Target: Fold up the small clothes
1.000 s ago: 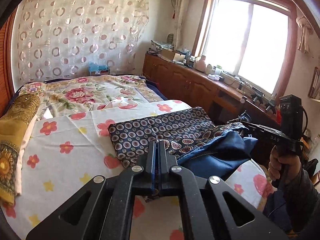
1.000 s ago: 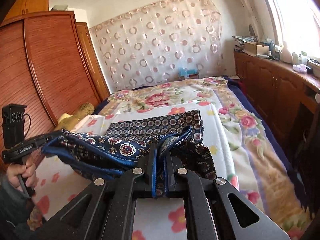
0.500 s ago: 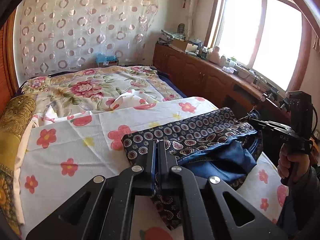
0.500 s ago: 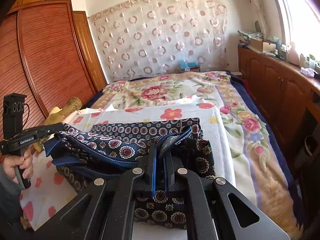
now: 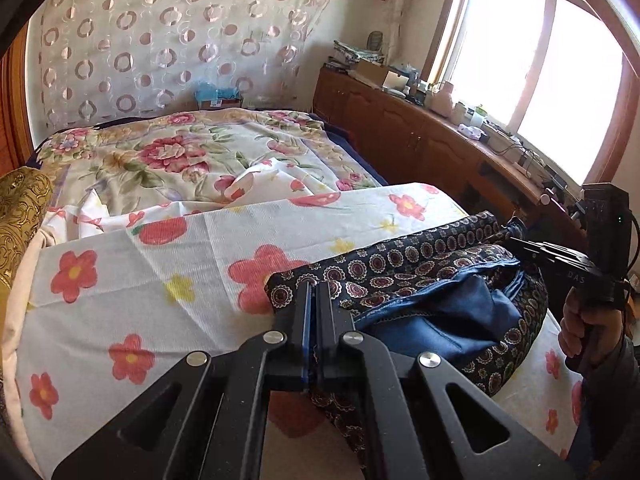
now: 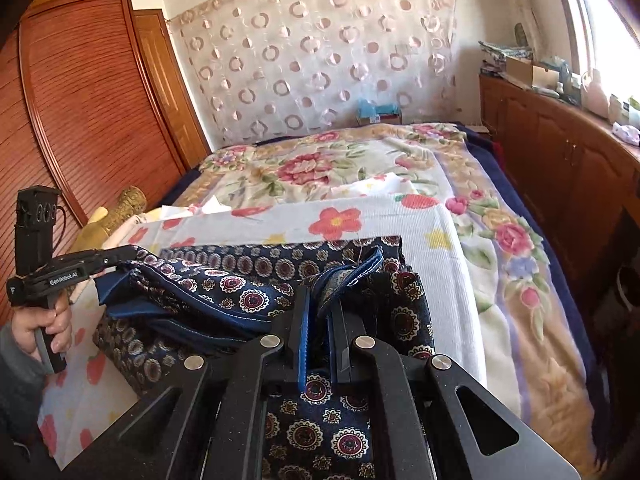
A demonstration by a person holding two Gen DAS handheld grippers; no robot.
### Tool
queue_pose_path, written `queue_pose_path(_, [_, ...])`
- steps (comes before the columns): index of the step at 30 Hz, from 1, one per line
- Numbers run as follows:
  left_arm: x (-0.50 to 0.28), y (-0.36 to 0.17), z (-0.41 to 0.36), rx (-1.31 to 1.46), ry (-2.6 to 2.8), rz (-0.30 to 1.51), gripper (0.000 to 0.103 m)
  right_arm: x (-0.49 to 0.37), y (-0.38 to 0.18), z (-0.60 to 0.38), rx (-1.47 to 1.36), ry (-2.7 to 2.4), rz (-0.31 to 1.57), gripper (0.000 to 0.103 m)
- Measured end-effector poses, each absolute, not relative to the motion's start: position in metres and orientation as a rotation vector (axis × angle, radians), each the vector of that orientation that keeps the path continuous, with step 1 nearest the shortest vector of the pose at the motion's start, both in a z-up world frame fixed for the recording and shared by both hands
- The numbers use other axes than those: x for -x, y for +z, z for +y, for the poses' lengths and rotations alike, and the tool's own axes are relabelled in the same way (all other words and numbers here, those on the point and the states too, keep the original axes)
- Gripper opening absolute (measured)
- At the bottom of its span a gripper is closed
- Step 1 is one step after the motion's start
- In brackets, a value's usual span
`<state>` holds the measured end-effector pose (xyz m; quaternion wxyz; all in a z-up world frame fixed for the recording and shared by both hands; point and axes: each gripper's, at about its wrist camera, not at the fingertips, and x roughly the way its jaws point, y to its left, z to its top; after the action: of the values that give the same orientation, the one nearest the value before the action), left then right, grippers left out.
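Note:
A dark navy garment [image 5: 420, 264] printed with round medallions and lined in plain blue lies on the white flowered sheet [image 5: 132, 280] of the bed. My left gripper [image 5: 314, 286] is shut on its left corner. My right gripper [image 6: 322, 294] is shut on the right corner, with the blue-lined hem [image 6: 356, 268] bunched between its fingers. The cloth [image 6: 224, 280] is folded over on itself and sags between the two grippers. In the left wrist view the right gripper [image 5: 516, 236] is held by a hand at the far right; the left gripper [image 6: 116, 260] shows at the left of the right wrist view.
A floral blanket [image 6: 312, 168] covers the far half of the bed. A gold patterned pillow [image 5: 20, 216] lies at the left edge. Wooden cabinets [image 5: 400, 136] with clutter run under the window on the right. A wooden wardrobe [image 6: 88, 112] stands on the left.
Both grippers have carried the held edge forward over the garment and a little lower. The cloth now lies doubled, its far edge nearer the grippers.

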<state>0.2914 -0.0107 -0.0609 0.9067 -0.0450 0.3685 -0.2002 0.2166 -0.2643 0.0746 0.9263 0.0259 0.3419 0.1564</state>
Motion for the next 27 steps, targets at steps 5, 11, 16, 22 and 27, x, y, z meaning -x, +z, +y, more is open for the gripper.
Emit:
queue_pose_path(5, [-0.293, -0.060, -0.011, 0.097, -0.397, 0.765, 0.003, -0.218, 0.080, -0.263, -0.048, 0.315, 0.709, 0.011])
queue_pose_path(11, [-0.291, -0.048, -0.002, 0.124, -0.390, 0.760, 0.037, -0.215, 0.096, -0.268, -0.059, 0.289, 0.694, 0.020])
queue_pose_path(16, [-0.282, -0.041, 0.000, 0.084, -0.386, 0.747, 0.076, -0.203, 0.108, -0.276, -0.010, 0.256, 0.662, 0.029])
queue_pose_path(22, [-0.270, -0.050, 0.013, 0.061, -0.360, 0.764, 0.080, -0.191, 0.096, -0.284, 0.067, 0.233, 0.722, 0.033])
queue_pose_path(27, [-0.276, -0.062, 0.014, 0.069, -0.352, 0.808, 0.080, -0.205, 0.094, -0.270, 0.106, 0.241, 0.755, 0.033])
